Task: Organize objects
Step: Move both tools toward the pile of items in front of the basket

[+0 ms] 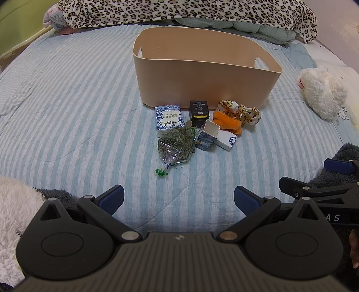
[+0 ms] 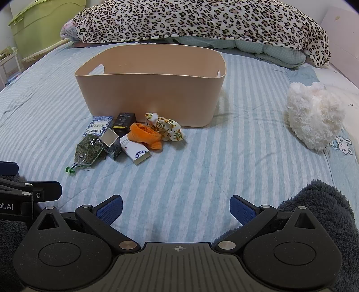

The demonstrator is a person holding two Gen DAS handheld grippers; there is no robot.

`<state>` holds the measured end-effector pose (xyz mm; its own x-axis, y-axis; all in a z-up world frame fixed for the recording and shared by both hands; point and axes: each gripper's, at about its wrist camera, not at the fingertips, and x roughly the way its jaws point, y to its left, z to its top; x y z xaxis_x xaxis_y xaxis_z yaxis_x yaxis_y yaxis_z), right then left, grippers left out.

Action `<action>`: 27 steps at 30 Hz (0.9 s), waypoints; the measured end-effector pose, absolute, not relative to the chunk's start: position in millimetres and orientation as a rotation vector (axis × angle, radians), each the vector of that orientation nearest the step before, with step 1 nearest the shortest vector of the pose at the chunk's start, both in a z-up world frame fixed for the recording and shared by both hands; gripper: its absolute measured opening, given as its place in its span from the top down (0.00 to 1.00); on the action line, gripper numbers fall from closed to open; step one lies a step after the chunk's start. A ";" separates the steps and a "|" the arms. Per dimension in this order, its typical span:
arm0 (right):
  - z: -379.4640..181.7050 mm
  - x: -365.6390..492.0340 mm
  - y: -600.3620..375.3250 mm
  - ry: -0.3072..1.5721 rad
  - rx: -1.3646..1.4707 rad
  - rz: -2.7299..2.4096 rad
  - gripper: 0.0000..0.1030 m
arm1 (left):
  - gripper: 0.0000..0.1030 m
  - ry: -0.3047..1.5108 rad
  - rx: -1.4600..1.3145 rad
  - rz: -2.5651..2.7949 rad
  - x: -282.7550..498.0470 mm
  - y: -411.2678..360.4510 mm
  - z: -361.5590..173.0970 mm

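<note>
A beige plastic bin (image 1: 208, 83) (image 2: 148, 98) stands on the striped bed. In front of it lie a blue-and-white box (image 1: 168, 119) (image 2: 98, 125), a black box (image 1: 198, 110) (image 2: 124, 121), a bag of dried green herbs (image 1: 177, 143) (image 2: 88, 149), an open small carton (image 1: 207, 134) (image 2: 112, 143), a white box (image 1: 226, 139) (image 2: 136, 150), an orange cloth (image 1: 226, 122) (image 2: 144, 136) and a floral scrunchie (image 1: 242, 112) (image 2: 166, 127). My left gripper (image 1: 178, 200) is open and empty, well short of the pile. My right gripper (image 2: 176, 209) is open and empty, to the right of the pile.
A white plush toy (image 1: 323, 92) (image 2: 314, 116) lies at the right. A leopard-print blanket (image 1: 179, 11) (image 2: 202, 20) lies behind the bin. Dark fluffy fabric (image 2: 320, 202) sits by the right gripper. A green crate (image 2: 44, 22) stands at far left.
</note>
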<state>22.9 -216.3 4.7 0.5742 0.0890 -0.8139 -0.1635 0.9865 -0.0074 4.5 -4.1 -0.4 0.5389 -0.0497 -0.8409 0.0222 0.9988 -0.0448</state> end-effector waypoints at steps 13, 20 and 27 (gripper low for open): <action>1.0 32.7 -219.5 0.945 -0.091 0.138 0.00 | 0.00 0.983 -0.044 -0.046 16.6 -1.5 0.8; -0.7 46.3 -223.3 0.921 -0.110 0.133 0.00 | 0.00 0.991 -0.043 -0.038 34.2 1.8 -6.5; -8.3 67.5 -223.9 0.918 -0.120 0.134 0.00 | 0.00 1.021 -0.073 -0.040 55.4 9.0 -19.0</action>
<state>67.5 -223.9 -8.3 0.5998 0.0642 -0.7976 -0.1670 0.9849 -0.0463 55.4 9.0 -19.0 0.5223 -0.0675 -0.8501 -0.0004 0.9968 -0.0795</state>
